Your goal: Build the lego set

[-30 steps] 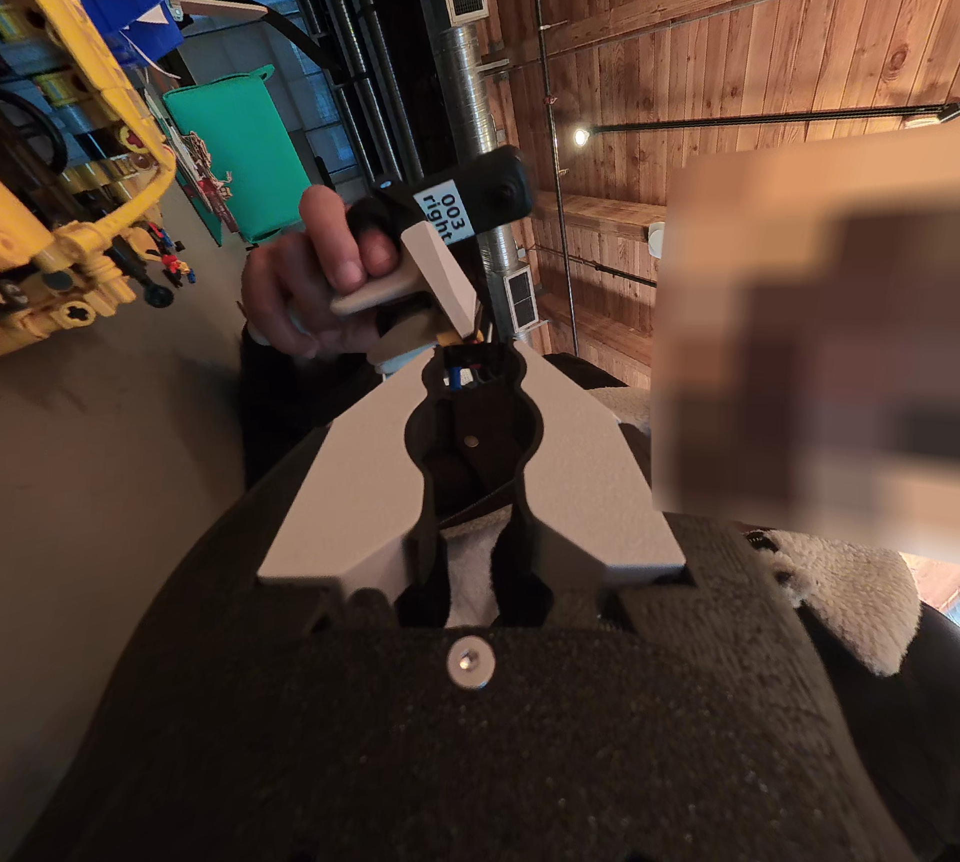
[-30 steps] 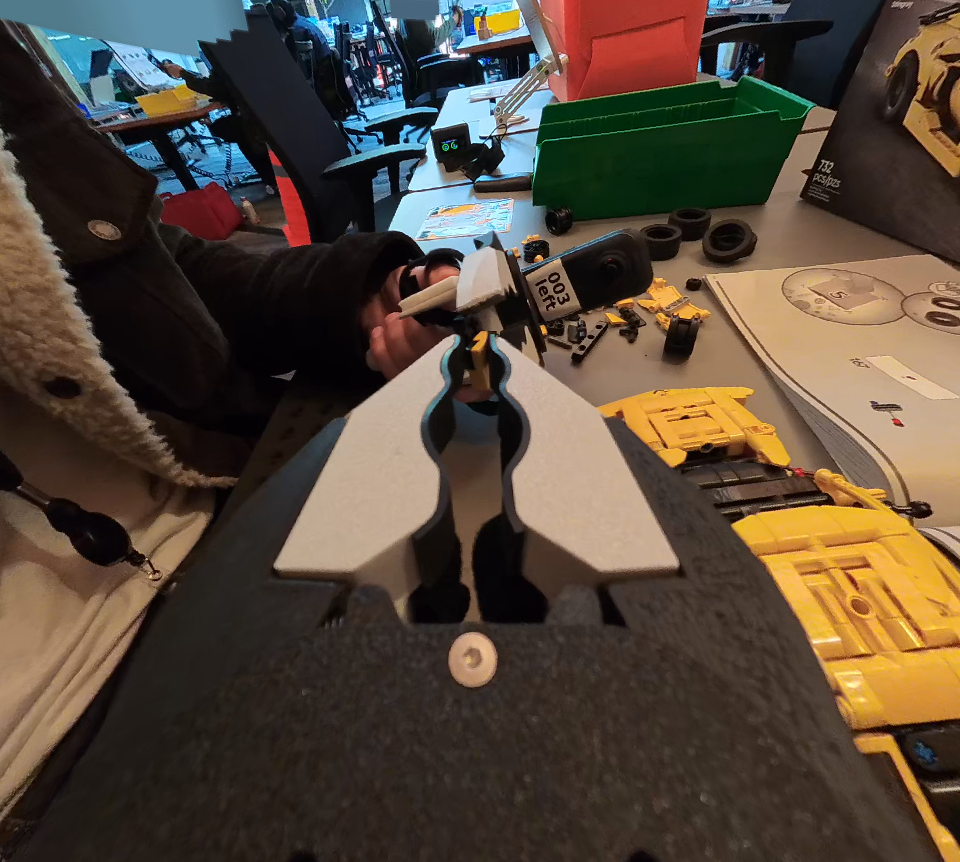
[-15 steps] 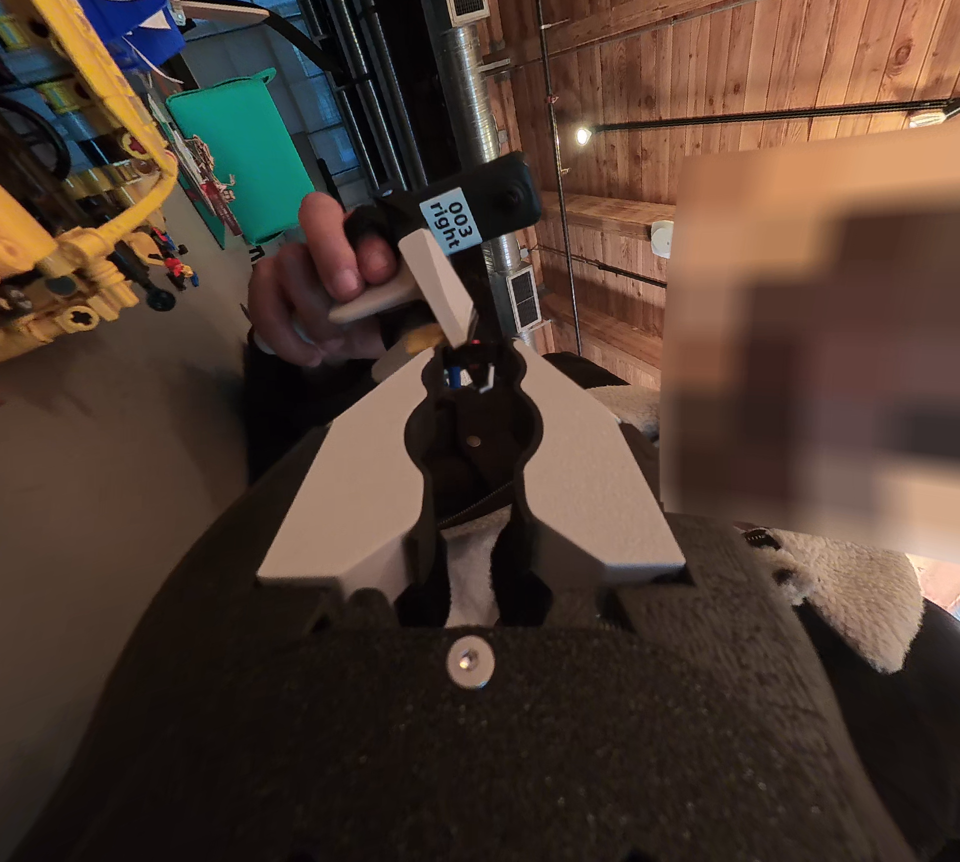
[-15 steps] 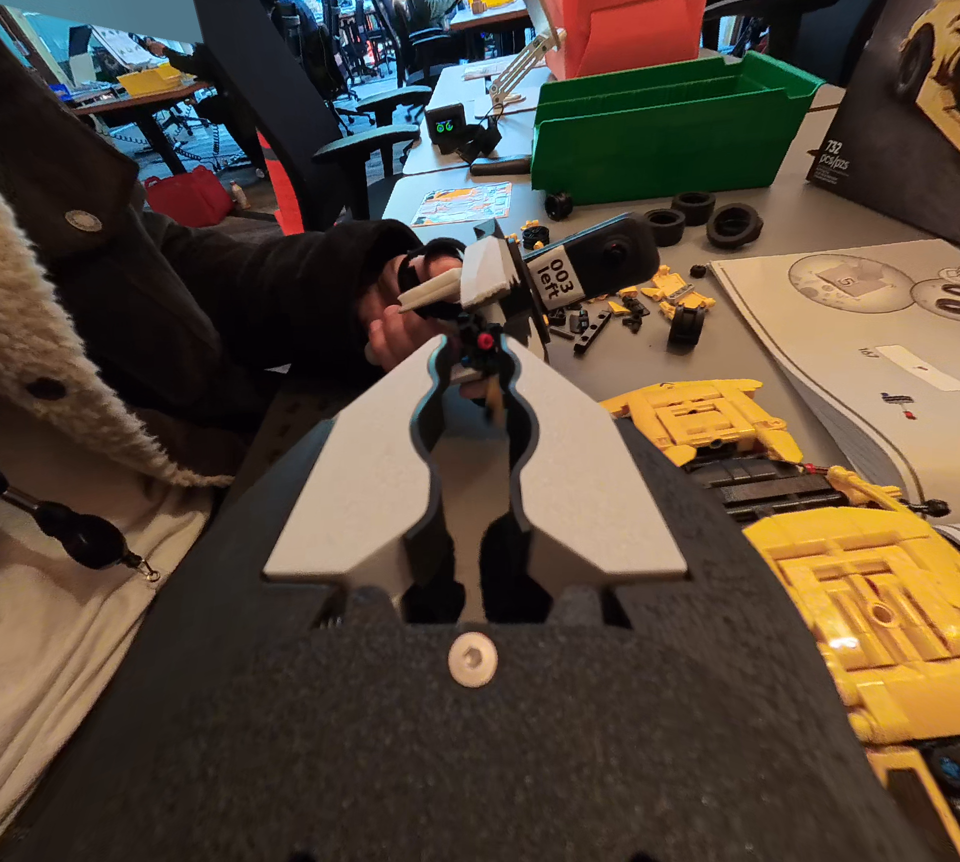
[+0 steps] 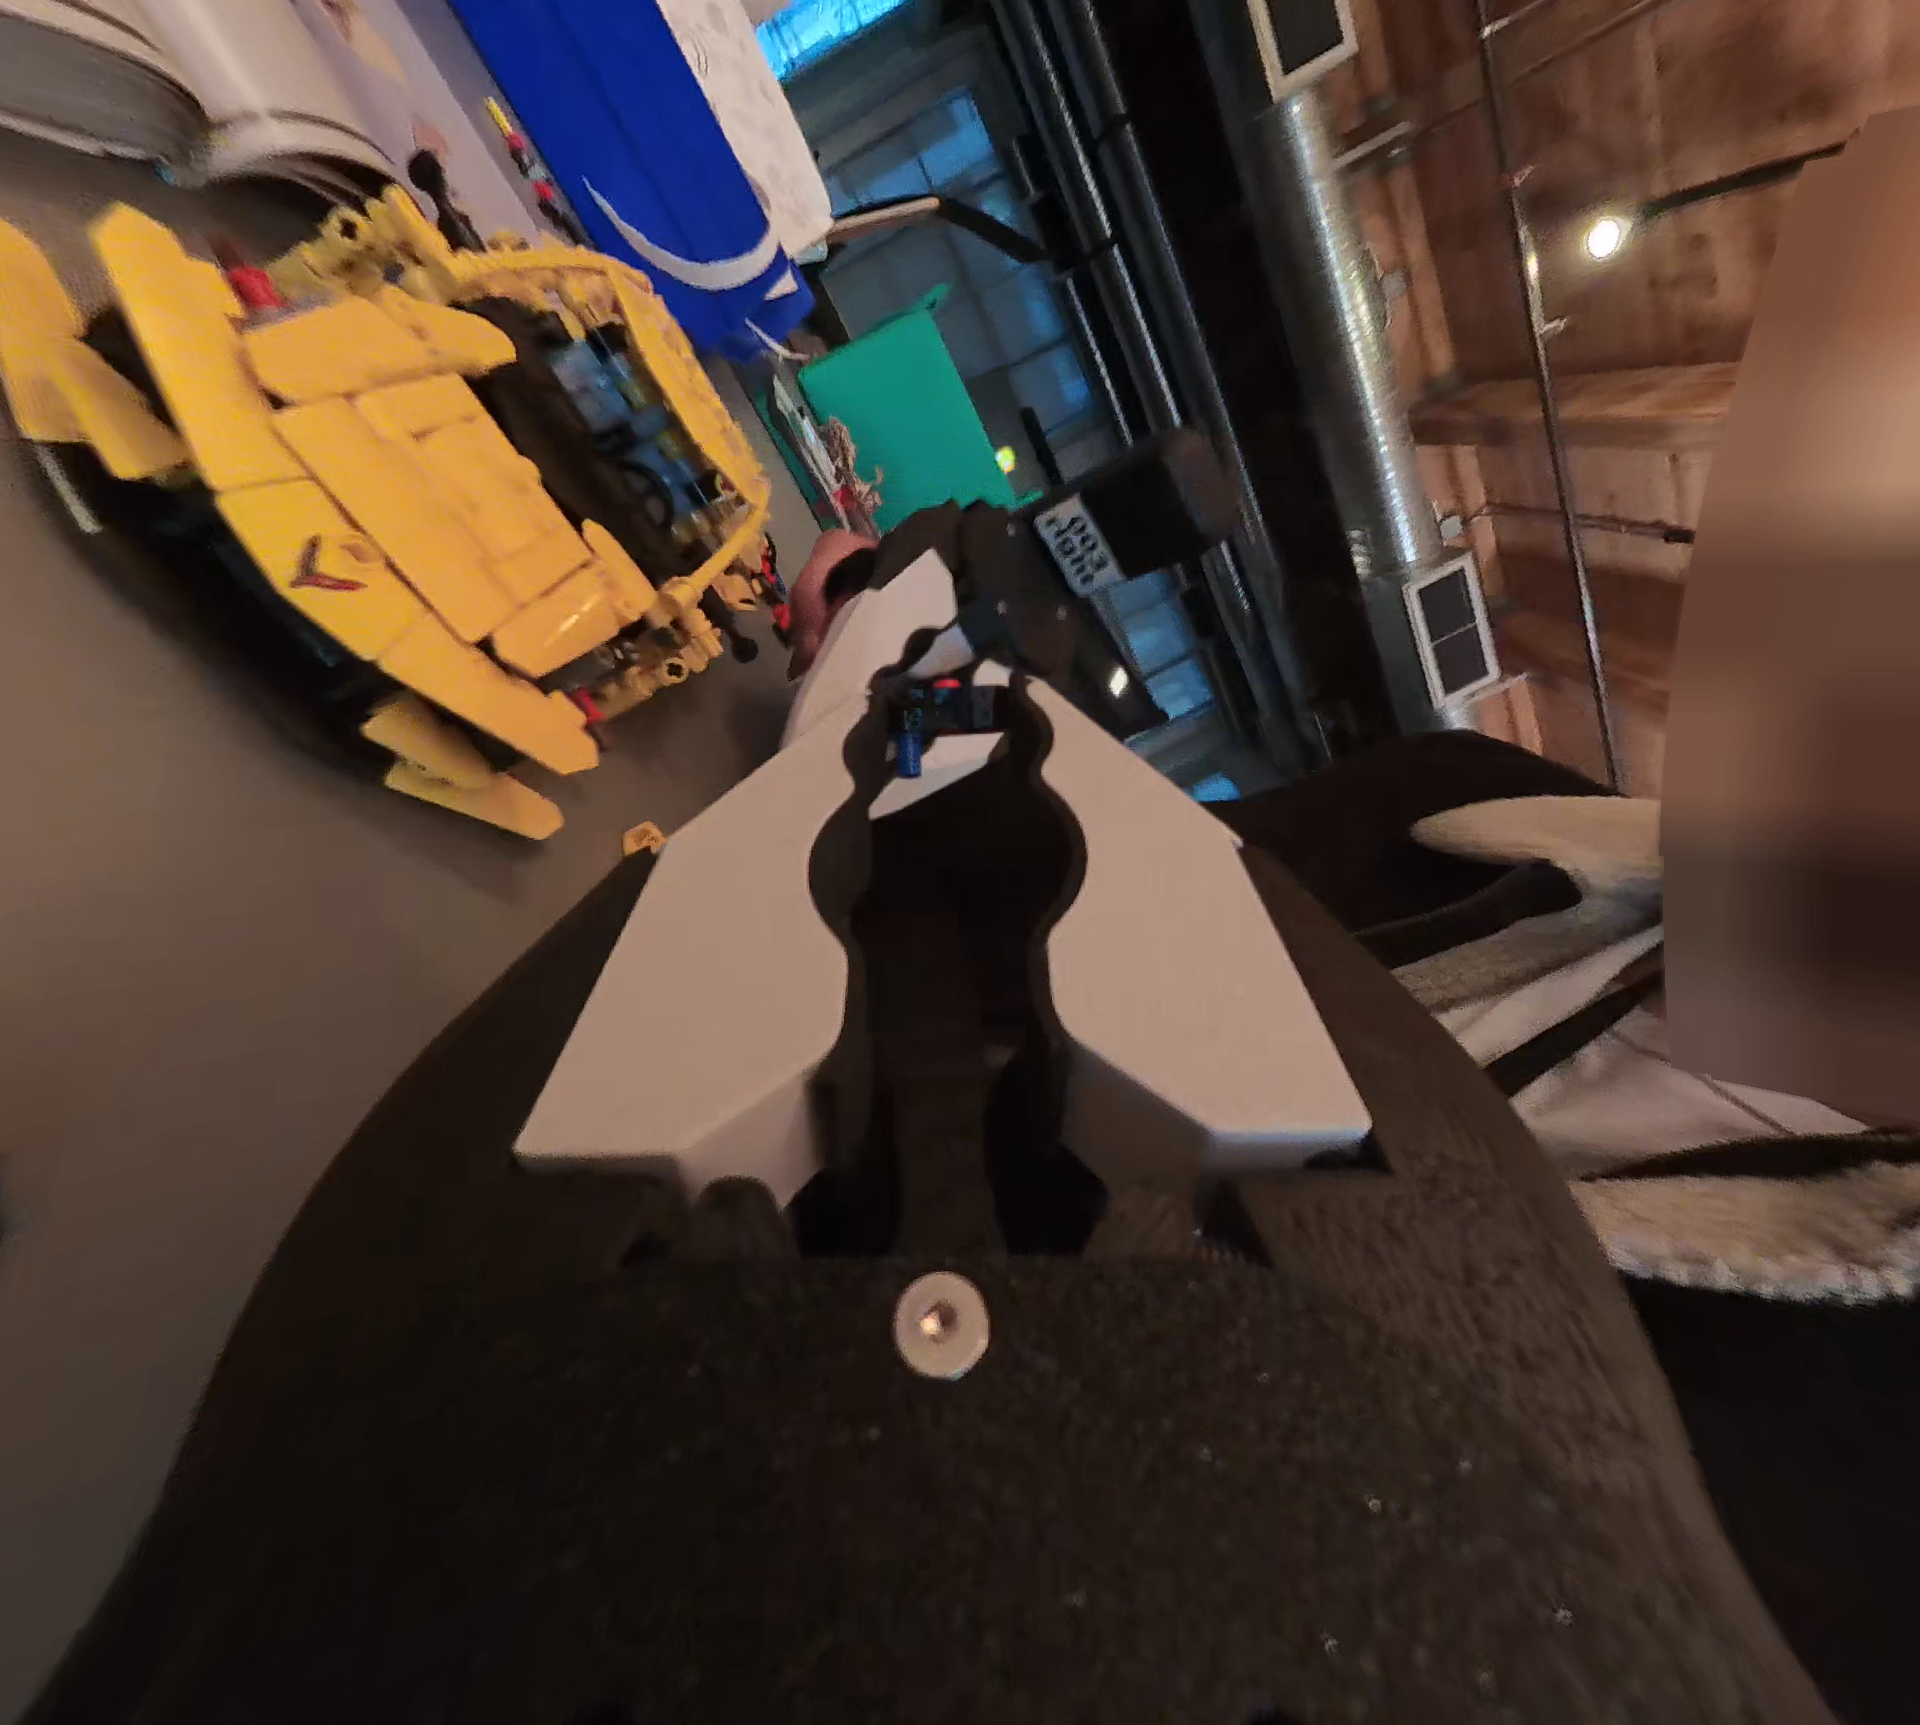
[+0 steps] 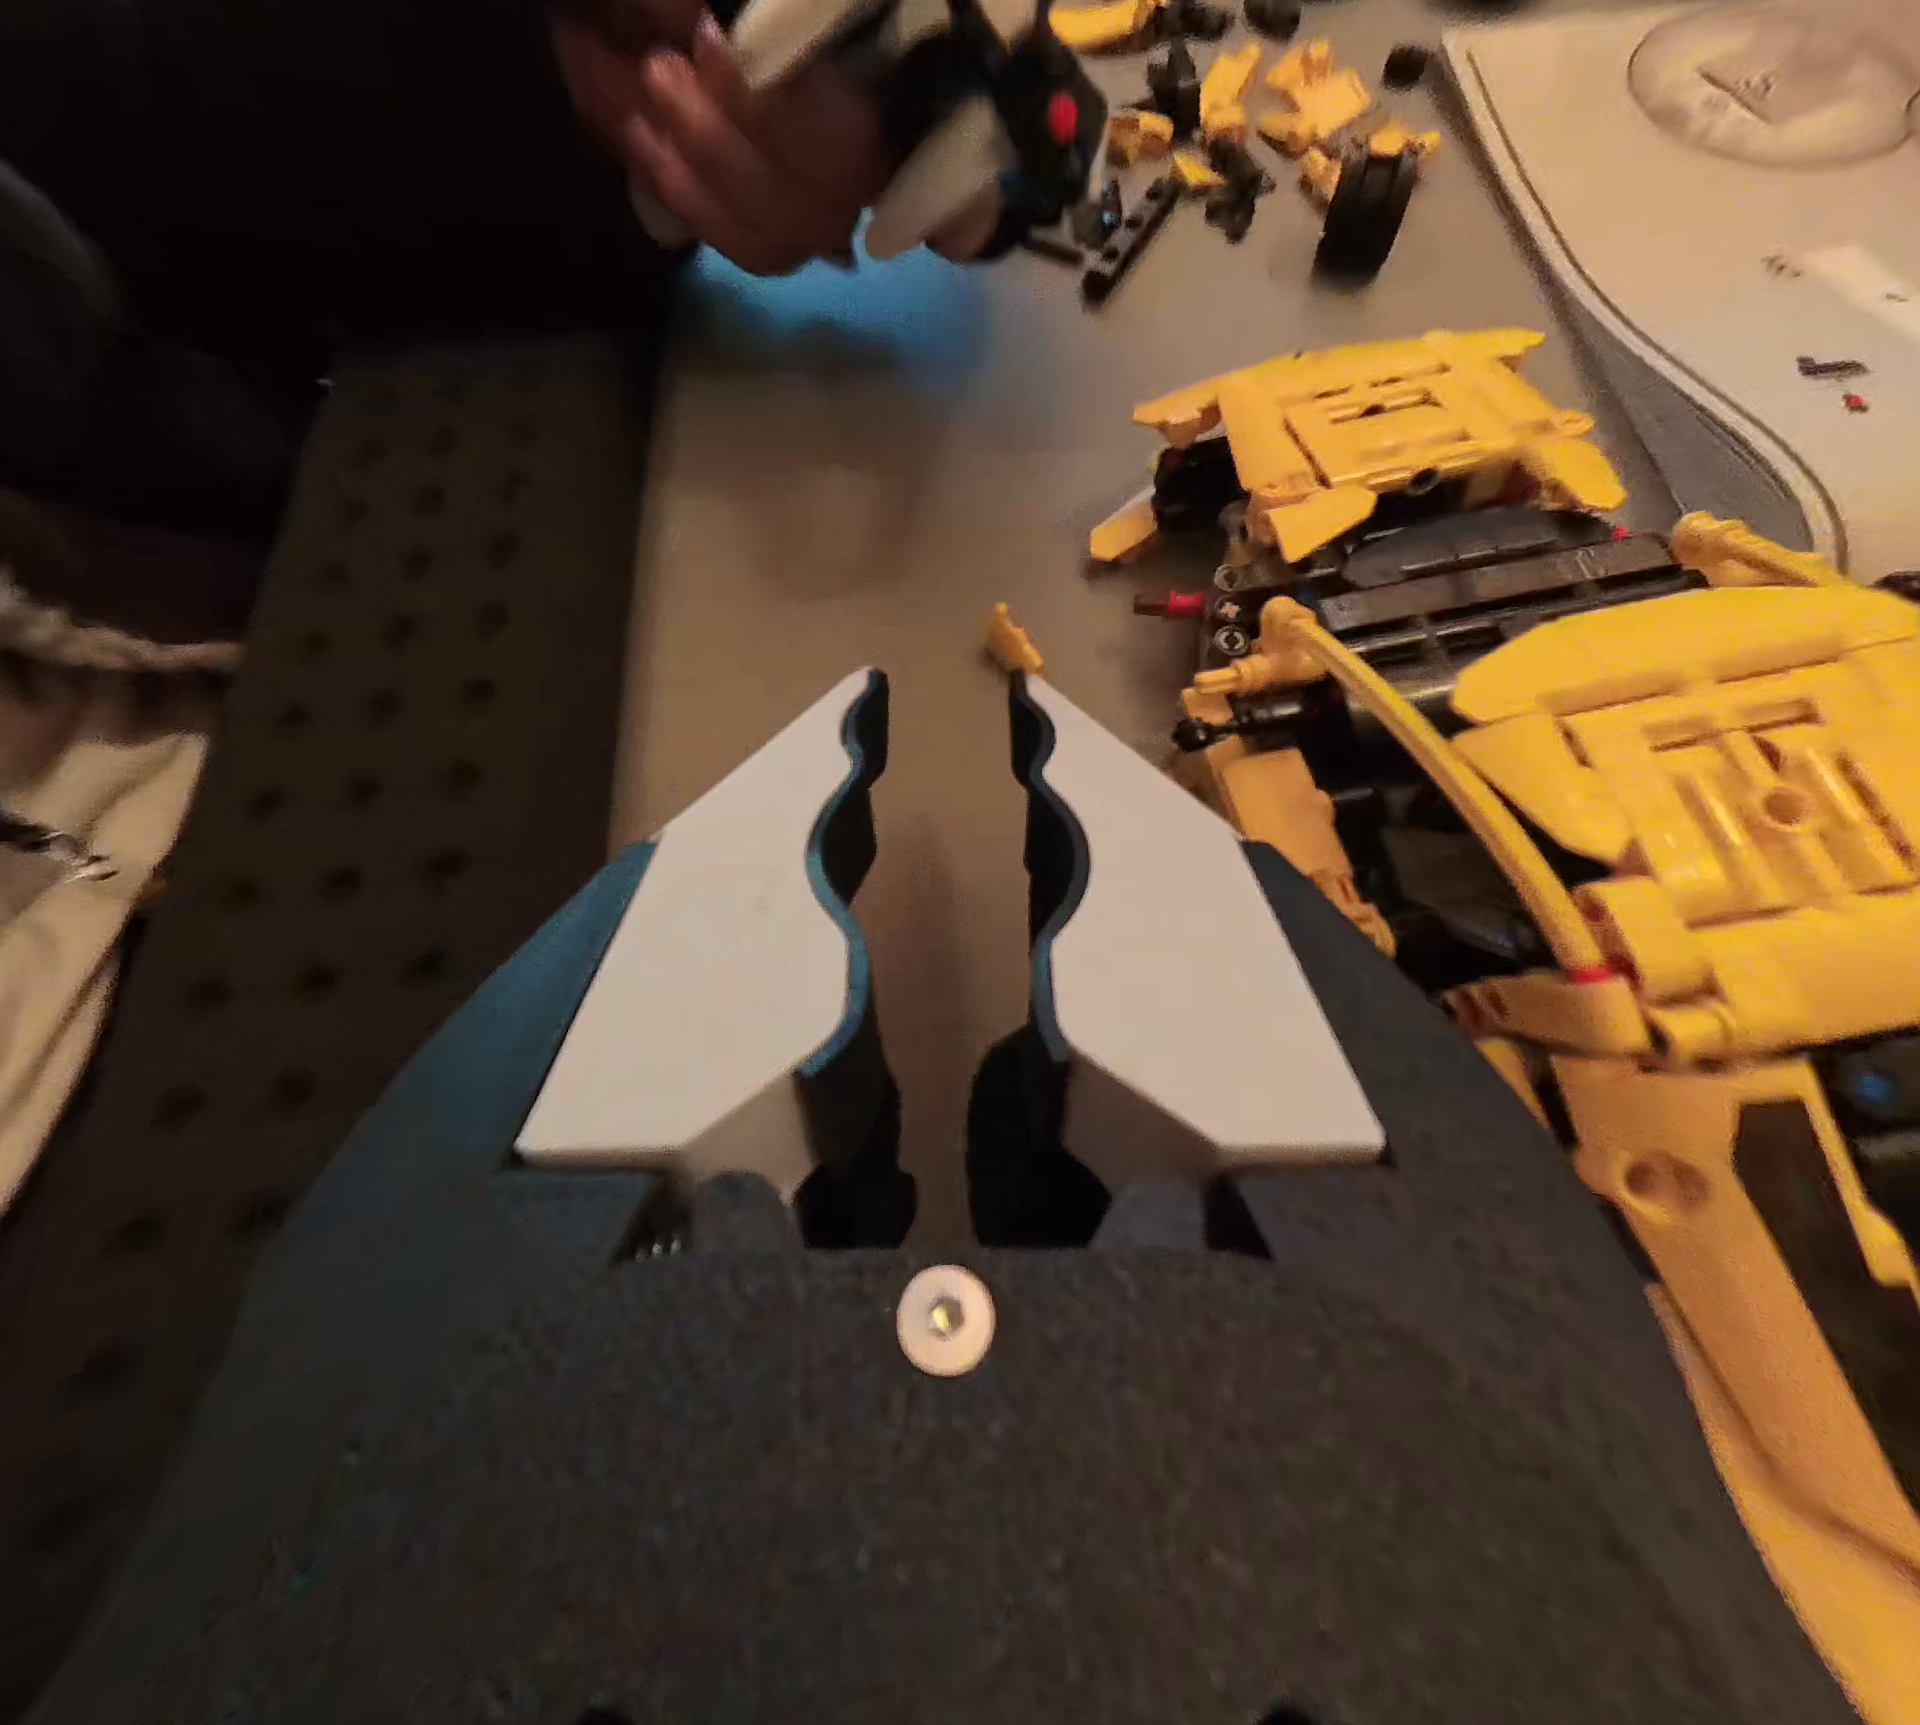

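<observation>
Left gripper (image 5: 940, 719) clamped on small black sub-assembly (image 5: 935, 707); right gripper (image 6: 945, 688) parted, empty, frame centre. Risk: slipping, pinched only at fingertips.

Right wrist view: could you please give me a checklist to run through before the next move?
1. Right gripper fingers open and empty: ok.
2. Small yellow piece lies free on the table, just ahead of those fingers: ok.
3. Left gripper shut on the black assembly: ok.
4. Yellow car beside the right gripper, not touching: ok.
5. Where the yellow piece attaches: cannot tell.
</observation>
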`<state>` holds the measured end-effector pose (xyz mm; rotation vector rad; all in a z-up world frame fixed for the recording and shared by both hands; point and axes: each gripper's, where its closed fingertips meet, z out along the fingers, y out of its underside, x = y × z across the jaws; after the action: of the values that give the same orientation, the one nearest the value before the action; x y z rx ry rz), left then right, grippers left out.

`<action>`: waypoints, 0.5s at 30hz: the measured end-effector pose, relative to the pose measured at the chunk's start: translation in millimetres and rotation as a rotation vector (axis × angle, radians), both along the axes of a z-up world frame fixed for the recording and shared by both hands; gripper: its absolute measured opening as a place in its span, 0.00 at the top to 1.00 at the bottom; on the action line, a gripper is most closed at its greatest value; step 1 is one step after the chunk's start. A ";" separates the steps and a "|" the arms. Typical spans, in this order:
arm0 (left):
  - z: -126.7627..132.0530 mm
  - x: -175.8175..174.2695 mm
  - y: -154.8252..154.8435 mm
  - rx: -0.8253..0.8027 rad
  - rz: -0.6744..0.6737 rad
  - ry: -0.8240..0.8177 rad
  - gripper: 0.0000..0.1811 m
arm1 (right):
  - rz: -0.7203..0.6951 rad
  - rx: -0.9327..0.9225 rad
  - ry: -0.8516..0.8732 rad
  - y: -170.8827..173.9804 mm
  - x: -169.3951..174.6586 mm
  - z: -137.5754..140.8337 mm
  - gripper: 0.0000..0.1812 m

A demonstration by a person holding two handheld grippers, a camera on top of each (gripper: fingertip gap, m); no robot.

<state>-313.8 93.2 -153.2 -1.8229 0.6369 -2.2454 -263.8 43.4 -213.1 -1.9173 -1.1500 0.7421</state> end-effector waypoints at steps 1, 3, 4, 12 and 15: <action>1.9 -5.3 4.2 -0.010 0.015 -0.015 0.88 | -0.019 0.005 -0.024 4.5 -3.9 -4.3 0.87; 3.0 -11.4 9.7 -0.021 0.034 -0.029 0.88 | -0.036 0.001 -0.054 7.5 -12.7 -7.9 0.88; 3.4 -11.9 10.2 -0.020 0.037 -0.032 0.88 | -0.034 0.004 -0.077 7.6 -15.2 -11.9 0.88; 10.2 -12.7 9.5 -0.054 0.028 -0.088 0.87 | -0.095 -0.037 -0.162 12.6 -21.7 -36.1 0.85; 11.3 -12.0 7.7 -0.053 0.021 -0.093 0.87 | -0.126 -0.044 -0.153 15.8 -30.2 -37.0 0.85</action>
<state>-325.8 100.9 -142.0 -1.7275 0.5450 -2.3391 -294.0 59.2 -250.0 -2.0921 -1.0993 0.5651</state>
